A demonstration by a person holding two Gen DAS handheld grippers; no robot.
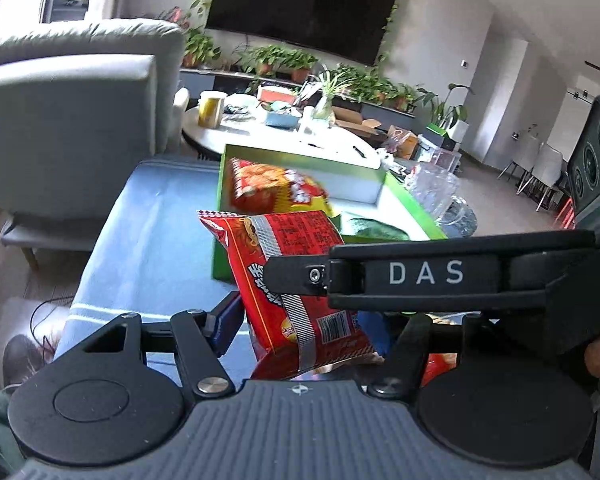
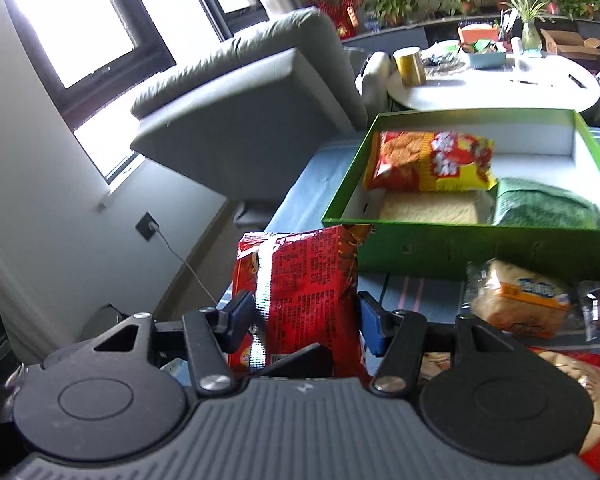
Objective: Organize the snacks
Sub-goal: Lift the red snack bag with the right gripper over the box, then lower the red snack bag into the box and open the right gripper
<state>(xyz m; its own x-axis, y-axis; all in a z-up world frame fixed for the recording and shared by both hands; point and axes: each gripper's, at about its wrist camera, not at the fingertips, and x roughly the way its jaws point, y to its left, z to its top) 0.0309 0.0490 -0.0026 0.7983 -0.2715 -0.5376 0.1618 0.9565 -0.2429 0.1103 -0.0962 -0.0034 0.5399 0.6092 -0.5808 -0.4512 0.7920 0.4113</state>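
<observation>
A blue-grey cloth-covered table [image 2: 332, 168] in a bright living room, a grey armchair behind it, carries an open green cardboard box [image 2: 452, 246] already holding packets. The red crinkly plastic noodle packet [image 2: 312, 280] stands upright, long axis vertical, pinched across its width by the right gripper [image 2: 304, 322] fingers, while the left gripper [image 1: 300, 320] fingers also press its lower part. The box lies just ahead and to the right of the packet, so both hands are equally near

hand-held gripper [image 2: 306, 320] | black links | blue pads [image 2: 370, 322] | silver screws
</observation>
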